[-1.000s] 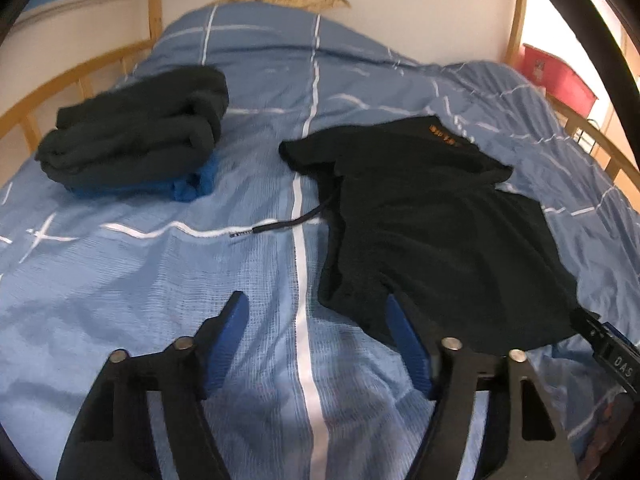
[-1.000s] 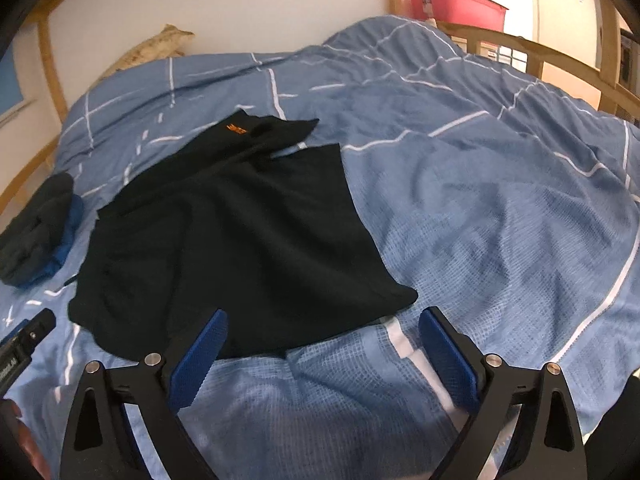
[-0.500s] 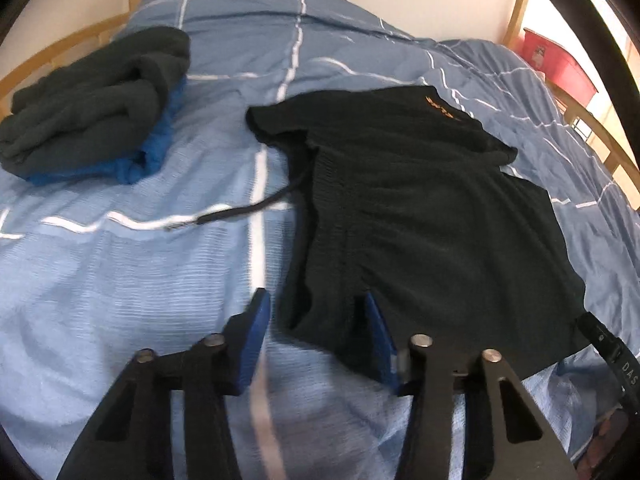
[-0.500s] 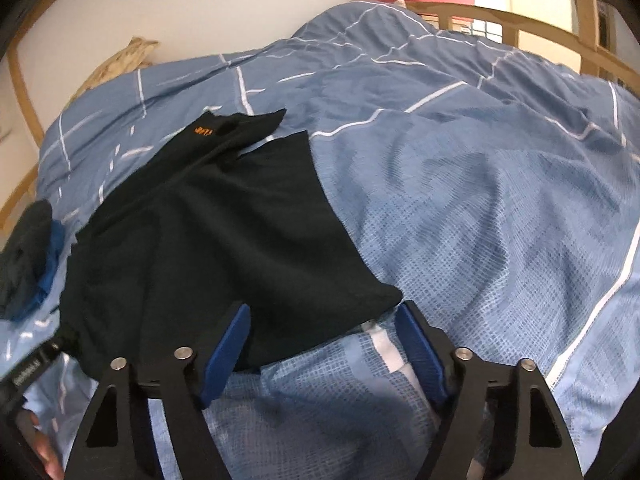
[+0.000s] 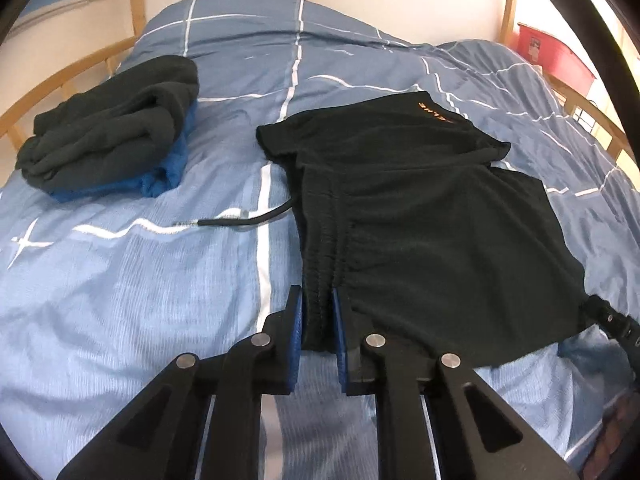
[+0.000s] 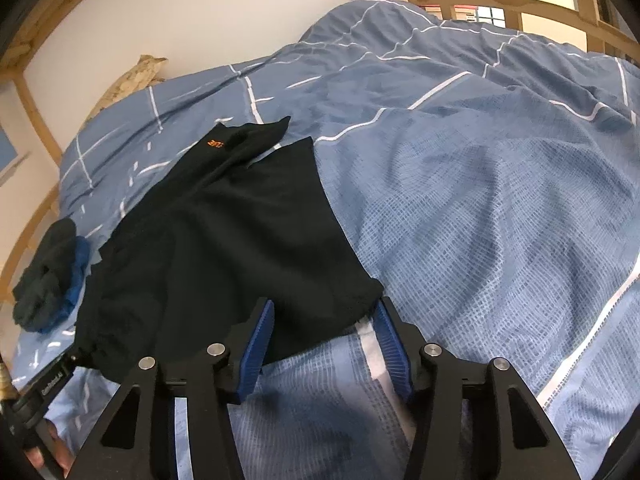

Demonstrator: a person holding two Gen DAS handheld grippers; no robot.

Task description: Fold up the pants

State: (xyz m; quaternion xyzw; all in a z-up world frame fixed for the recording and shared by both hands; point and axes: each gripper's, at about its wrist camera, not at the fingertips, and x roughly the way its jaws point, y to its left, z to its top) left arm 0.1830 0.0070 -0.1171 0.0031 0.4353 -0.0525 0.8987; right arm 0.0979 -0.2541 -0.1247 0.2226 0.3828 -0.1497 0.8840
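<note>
Two near corners of the black shorts (image 5: 420, 216), one per hand-held gripper, set up the coming fold. Spread flat on the blue checked duvet (image 5: 140, 280) of the bed, waistband (image 5: 320, 240) side toward the left and leg hems toward the right, orange logo (image 5: 434, 111) on the far edge. Left hand-held gripper (image 5: 318, 332) just closing, blue pads now pinching the gathered waistband at its near corner, cloth bunched between them. Right hand-held gripper (image 6: 326, 340) also narrowing, yet not clenched: near hem corner (image 6: 360, 296) between the pads, left pad over the cloth, right pad beside it on the duvet, gap visible. Long axis of the garment across the line joining the two grippers, from near edge away to the logo edge. Probably a lift of the near edge and a carry forward over the far edge, so both corners to travel together and level. Drawstring (image 5: 248, 220) trailing loose to the left, likely to drag. Folded dark clothes (image 5: 112, 128) well apart, far left.
</note>
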